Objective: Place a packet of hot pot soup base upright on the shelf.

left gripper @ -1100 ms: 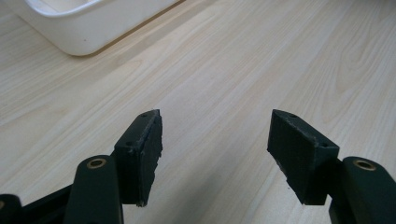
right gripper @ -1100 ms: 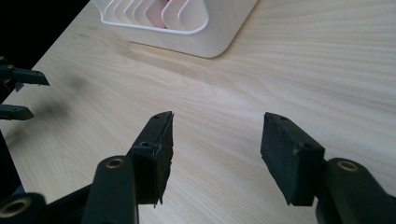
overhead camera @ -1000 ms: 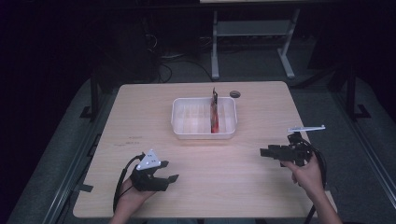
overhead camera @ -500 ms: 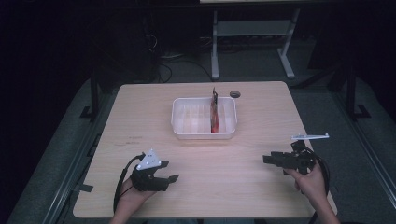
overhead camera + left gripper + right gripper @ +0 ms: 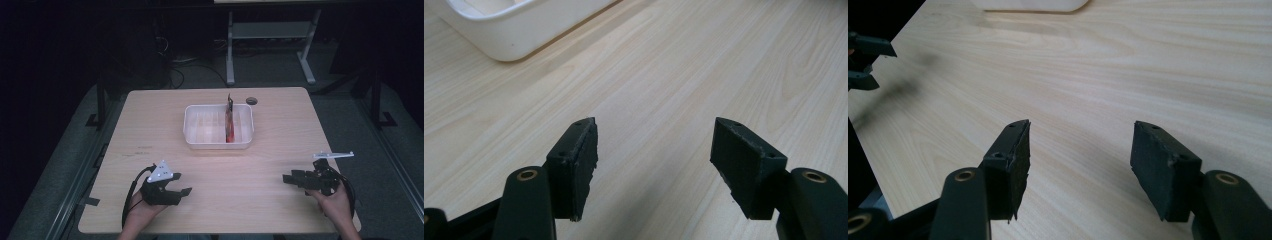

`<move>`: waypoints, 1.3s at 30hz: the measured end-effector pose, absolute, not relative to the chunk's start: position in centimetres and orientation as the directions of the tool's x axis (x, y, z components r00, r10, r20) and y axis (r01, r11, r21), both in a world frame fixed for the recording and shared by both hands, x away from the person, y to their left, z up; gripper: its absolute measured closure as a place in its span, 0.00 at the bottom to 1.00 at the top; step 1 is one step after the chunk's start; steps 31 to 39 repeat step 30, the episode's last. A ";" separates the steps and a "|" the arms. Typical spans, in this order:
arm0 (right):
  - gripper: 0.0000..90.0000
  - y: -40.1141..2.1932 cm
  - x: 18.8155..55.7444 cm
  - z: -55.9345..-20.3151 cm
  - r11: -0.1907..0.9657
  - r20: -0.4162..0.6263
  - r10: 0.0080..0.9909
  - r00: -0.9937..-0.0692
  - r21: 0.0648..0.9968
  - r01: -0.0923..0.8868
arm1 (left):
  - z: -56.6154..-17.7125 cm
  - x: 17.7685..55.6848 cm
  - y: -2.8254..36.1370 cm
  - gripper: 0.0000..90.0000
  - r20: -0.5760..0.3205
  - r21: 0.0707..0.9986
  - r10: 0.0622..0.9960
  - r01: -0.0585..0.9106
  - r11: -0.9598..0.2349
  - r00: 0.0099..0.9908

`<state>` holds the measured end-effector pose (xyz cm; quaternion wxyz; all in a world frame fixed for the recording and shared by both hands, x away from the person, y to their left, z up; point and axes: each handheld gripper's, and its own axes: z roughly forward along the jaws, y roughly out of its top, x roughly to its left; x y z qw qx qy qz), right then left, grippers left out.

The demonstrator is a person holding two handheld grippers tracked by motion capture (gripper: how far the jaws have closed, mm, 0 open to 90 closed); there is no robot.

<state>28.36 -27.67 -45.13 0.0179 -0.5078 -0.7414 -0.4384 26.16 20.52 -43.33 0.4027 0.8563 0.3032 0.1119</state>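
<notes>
White plastic bin sat mid-table, toward the far side, on the light wood table. A thin dark-and-red item stood upright inside it, right of centre, its top poking above the rim. Couldn't tell what it was; any print on it was too small to read. No labels or writing legible anywhere else either. A small dark round disc lay on the table just behind the bin's right far corner.

My left gripper rested near the front-left edge, well apart from the bin, grey three-cornered plate on top. Jaws were spread wide, nothing between them, only bare wood. In the left gripper view the bin's corner showed at upper left.

My right gripper was near the front-right edge, pointing left across the table. Jaws also apart, empty. Right gripper view caught the bin's edge at top and my left gripper's jaw tips at far left.
</notes>
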 end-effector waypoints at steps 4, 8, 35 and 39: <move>0.44 -27.5 27.9 -45.6 0.110 0.469 0.735 -0.490 0.630 0.769 | -43.5 26.2 20.5 0.39 -0.052 0.753 0.607 0.430 -0.498 0.793; 0.44 -27.1 27.5 -45.8 0.126 0.459 0.735 -0.500 0.632 0.765 | -43.4 26.2 20.5 0.39 -0.051 0.757 0.606 0.426 -0.495 0.794; 0.44 -23.9 27.0 -46.3 0.212 0.438 0.690 -0.577 0.640 0.739 | -43.7 26.3 20.3 0.29 -0.061 0.748 0.617 0.446 -0.492 0.784; 0.44 -23.9 27.0 -46.3 0.212 0.438 0.690 -0.577 0.640 0.739 | -43.7 26.3 20.3 0.29 -0.061 0.748 0.617 0.446 -0.492 0.784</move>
